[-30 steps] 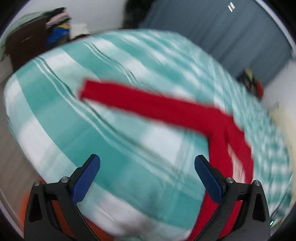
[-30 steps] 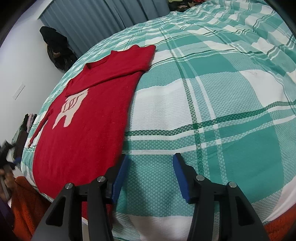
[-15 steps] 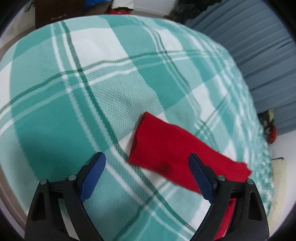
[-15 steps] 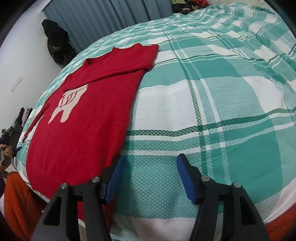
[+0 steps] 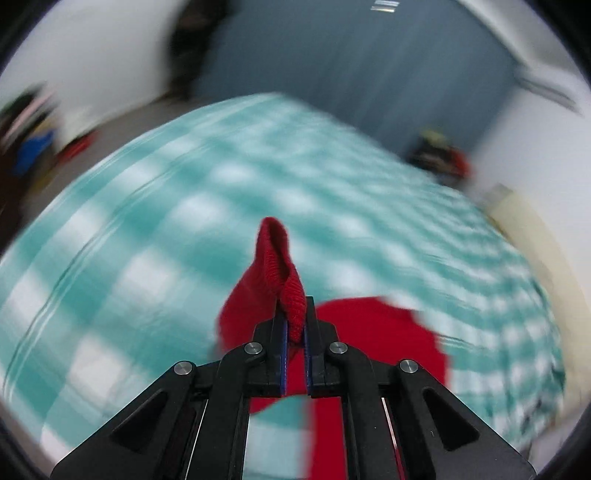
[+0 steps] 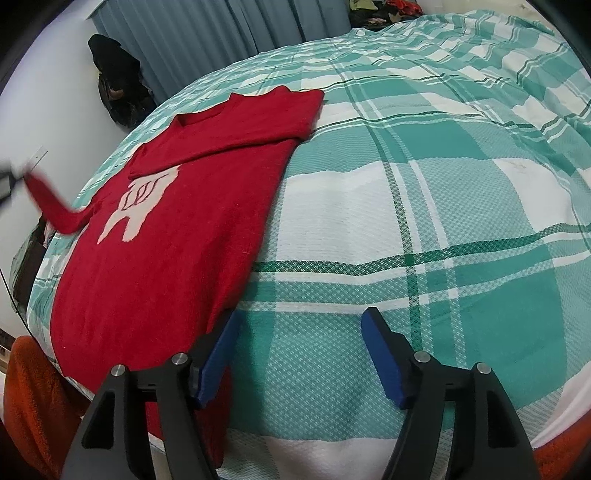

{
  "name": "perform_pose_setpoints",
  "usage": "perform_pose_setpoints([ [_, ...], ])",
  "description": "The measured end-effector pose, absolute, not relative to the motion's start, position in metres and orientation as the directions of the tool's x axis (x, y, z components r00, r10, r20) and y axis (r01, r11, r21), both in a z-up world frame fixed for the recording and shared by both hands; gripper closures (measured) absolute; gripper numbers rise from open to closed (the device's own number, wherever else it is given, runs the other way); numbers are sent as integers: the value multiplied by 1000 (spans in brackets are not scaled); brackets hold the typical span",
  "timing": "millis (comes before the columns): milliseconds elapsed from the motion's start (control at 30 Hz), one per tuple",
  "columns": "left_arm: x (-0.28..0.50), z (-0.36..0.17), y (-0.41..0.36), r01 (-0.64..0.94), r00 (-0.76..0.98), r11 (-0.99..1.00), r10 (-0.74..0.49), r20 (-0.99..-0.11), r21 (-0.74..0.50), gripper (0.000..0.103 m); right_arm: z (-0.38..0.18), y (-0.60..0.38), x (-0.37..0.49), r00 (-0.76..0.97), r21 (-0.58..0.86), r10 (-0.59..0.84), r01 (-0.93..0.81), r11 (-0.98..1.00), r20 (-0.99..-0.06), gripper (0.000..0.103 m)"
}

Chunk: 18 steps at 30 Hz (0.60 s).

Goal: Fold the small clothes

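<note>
A small red sweater [image 6: 166,236] with a pale animal motif lies flat on the green-and-white plaid bedspread [image 6: 424,206], one sleeve folded across its chest. My left gripper [image 5: 294,328] is shut on the cuff of the other sleeve [image 5: 277,266] and holds it raised off the bed; in the right wrist view that sleeve [image 6: 51,206] hangs lifted at the far left. My right gripper [image 6: 299,354] hovers low over the bedspread beside the sweater's near hem, its jaws opening, nothing between them.
Blue-grey curtains [image 6: 236,26] hang behind the bed. Dark clothes [image 6: 118,85] hang on the white wall at the left. An orange fleece blanket [image 6: 29,398] covers the bed's near edge. Heaped clothes [image 5: 443,158] sit past the bed's far corner.
My left gripper went from wide open over the sleeve cuff to shut on it and lifted it off the bed. My right gripper's jaws widened while staying in place.
</note>
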<state>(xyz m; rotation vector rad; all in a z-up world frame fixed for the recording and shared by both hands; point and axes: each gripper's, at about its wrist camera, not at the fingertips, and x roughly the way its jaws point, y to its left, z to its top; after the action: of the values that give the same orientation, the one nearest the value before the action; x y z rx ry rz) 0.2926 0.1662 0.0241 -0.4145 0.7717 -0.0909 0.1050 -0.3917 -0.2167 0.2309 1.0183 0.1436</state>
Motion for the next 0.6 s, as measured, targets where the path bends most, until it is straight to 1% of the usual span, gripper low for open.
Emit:
perform_pose_setpoints([
  [33,301,45,128,21,724,922,-280,-630,-386,99,-217,-391,105,518,256,225,-11,966,-825,34],
  [100,312,63,73,137,715,914,-357,-600,-381,98,-216,-392,105,518,259,227,-11,966,-824,33],
  [133,319,66,37,201,698,905,-401,-594,-375,98,-216,-392,105,518,262,230,-12,965,-824,34],
  [200,329,52,-11,287,641,887,-459,-615,-363,90,-216,-393,104,518,269,236,-12,963,-822,33],
  [233,334,36,-35,315,601,882,-471,-646,-349,73,-216,-393,104,517,272,239,-13,962,-822,33],
  [267,338,17,-54,325,563,888,-458,-688,-325,43,-216,-393,104,516,273,241,-13,962,-822,33],
  [300,339,-9,-69,315,528,905,-416,-740,-284,35,-216,-394,104,515,275,242,-13,961,-822,33],
  [333,335,-33,-73,309,509,915,-390,-767,-261,35,-216,-394,105,514,276,243,-13,961,-822,33],
  [400,325,-62,-56,279,485,920,-381,-787,-274,36,-215,-395,104,514,280,248,-15,960,-821,33],
  [433,319,-77,-30,221,484,930,-365,-795,-292,37,-215,-395,103,515,282,251,-19,959,-820,33],
  [467,315,-87,-6,155,492,940,-341,-801,-304,40,-216,-396,103,515,283,254,-23,959,-818,33],
  [533,303,-100,49,14,506,942,-295,-811,-334,43,-216,-397,103,515,286,261,-32,958,-816,33],
  [600,294,-111,87,-66,496,933,-278,-823,-355,43,-217,-397,103,514,290,266,-35,957,-816,32],
])
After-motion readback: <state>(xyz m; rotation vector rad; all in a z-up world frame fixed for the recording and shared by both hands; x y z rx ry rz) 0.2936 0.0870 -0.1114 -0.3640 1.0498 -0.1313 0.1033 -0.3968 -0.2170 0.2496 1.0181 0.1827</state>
